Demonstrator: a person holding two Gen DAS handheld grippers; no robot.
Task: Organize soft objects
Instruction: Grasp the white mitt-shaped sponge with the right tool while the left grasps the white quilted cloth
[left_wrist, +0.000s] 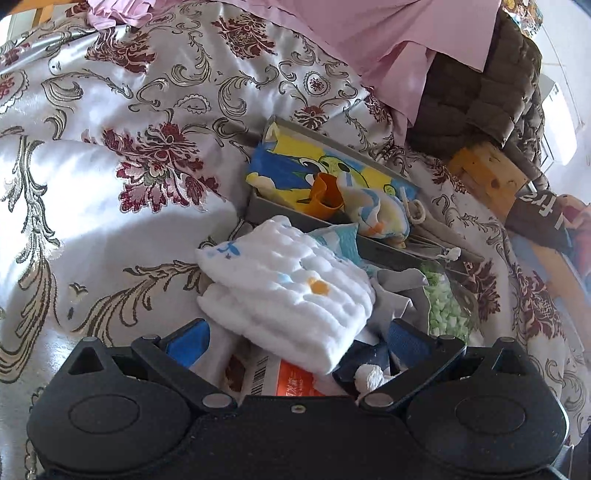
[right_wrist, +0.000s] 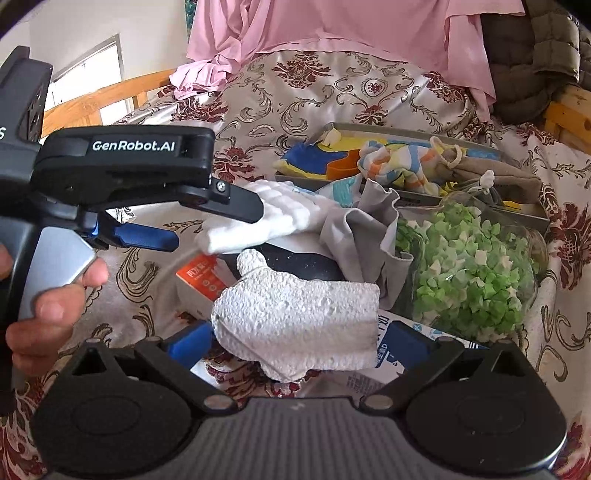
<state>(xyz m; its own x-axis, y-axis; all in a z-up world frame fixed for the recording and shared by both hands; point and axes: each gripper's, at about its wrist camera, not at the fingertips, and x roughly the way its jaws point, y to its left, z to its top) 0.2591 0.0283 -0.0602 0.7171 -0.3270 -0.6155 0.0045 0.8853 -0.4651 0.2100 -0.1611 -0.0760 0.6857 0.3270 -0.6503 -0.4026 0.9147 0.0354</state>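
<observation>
A: Gripper on the left (left_wrist: 291, 345): its blue pads (left_wrist: 188, 345) stand spread, and a folded white cloth (left_wrist: 284, 284) lies between and just ahead of them. Is it held?

B: From the right wrist view the left gripper (right_wrist: 212, 225) comes in side-on, one black finger (right_wrist: 236, 203) over the cloth (right_wrist: 280, 218) and one blue finger below and short of it. The jaws are apart, not clamped, though the top finger seems to touch the cloth.

A: And its make?

B: Quilted, puffy, waffle-like cotton, folded into a thick pad, with an orange dot and pale blue marks. Its long axis runs from upper left to lower right in the left wrist view, one end sagging toward the gripper.

A: The right gripper (right_wrist: 295, 343)?

B: Released as well, blue pads (right_wrist: 406, 343) wide. A white mitt (right_wrist: 295, 317) of coarse, nubbly terry lies between them, close in, thumb (right_wrist: 253, 262) pointing up and away, its long axis running across from pad to pad.

A: What sits beyond?

B: A limp grey cloth (right_wrist: 365, 236), crumpled; a clear bag (right_wrist: 472, 269) of small green and white bits; an orange-and-white box (right_wrist: 201, 284) under the pile. Behind, a shallow grey tray (left_wrist: 258, 206) holds a yellow and blue sheet (left_wrist: 295, 162), a striped rag (left_wrist: 376, 214) and an orange piece (left_wrist: 325, 195). All rests on a glossy satin bedspread (left_wrist: 110, 166) with maroon flowers; a pink sheet (right_wrist: 332, 33) hangs behind.
</observation>
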